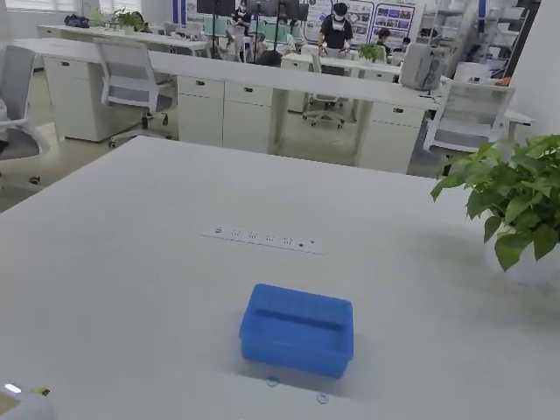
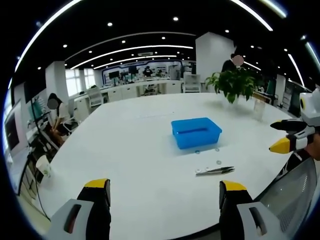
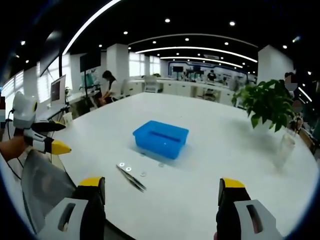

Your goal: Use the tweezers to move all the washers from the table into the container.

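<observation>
Holding both jaws spread wide and empty: left gripper [image 2: 165, 192], right gripper [image 3: 162, 187]. Lying ahead of them on the white table [image 2: 125, 150]: slim metal tweezers [image 2: 215, 171], small round metal washers [image 3: 128, 169] just beside, blue rectangular plastic container [image 3: 161, 138] beyond.

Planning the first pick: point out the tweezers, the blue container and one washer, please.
tweezers [image 3: 132, 178], right gripper view, middle of their length.
blue container [image 1: 295, 352], head view, near outer wall.
washer [image 3: 121, 164], right gripper view, its ring, beside the tweezers.

Open office: white desks [image 1: 262, 74], swivel chairs [image 1: 131, 74], ceiling light strips [image 3: 200, 49].
</observation>
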`<control>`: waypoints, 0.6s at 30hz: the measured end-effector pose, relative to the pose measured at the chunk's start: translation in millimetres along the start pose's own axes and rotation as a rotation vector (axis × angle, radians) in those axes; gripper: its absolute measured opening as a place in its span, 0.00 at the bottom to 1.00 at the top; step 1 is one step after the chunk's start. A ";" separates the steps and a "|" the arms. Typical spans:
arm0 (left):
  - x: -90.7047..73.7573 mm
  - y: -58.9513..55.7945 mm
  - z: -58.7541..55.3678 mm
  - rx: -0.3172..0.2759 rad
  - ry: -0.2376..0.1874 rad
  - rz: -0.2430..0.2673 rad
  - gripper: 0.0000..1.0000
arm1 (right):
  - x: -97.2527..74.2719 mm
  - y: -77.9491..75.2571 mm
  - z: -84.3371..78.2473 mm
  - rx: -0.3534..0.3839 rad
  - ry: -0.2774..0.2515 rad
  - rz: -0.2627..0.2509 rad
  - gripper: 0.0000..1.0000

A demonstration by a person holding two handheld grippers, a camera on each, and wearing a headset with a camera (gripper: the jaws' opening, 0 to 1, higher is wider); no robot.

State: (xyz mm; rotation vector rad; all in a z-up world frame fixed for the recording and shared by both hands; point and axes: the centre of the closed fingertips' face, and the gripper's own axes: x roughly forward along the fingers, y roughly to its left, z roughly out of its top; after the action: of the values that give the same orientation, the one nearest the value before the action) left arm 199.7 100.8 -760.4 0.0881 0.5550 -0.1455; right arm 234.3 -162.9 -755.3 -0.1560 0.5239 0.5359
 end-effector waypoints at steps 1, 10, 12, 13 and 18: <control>0.4 0.3 0.7 0.003 0.002 -0.001 0.92 | 0.0 -0.8 0.2 0.003 0.000 -0.002 0.93; 8.0 0.7 8.4 0.017 -0.009 -0.026 0.87 | 2.2 -1.9 3.8 0.015 -0.002 -0.010 0.93; 11.5 -0.2 9.1 0.019 -0.013 -0.038 0.83 | 3.0 -0.2 3.6 0.012 0.003 -0.005 0.93; 13.3 -1.2 8.7 0.013 -0.009 -0.046 0.83 | 3.5 0.2 3.4 0.009 0.005 -0.005 0.93; 25.3 -6.5 10.3 0.035 0.015 -0.087 0.81 | 8.1 -0.7 1.2 0.006 0.026 -0.001 0.92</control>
State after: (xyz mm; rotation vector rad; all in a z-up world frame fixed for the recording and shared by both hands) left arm 225.2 90.2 -765.4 0.0987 0.5715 -0.2395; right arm 241.2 -159.6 -758.5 -0.1576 0.5505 0.5320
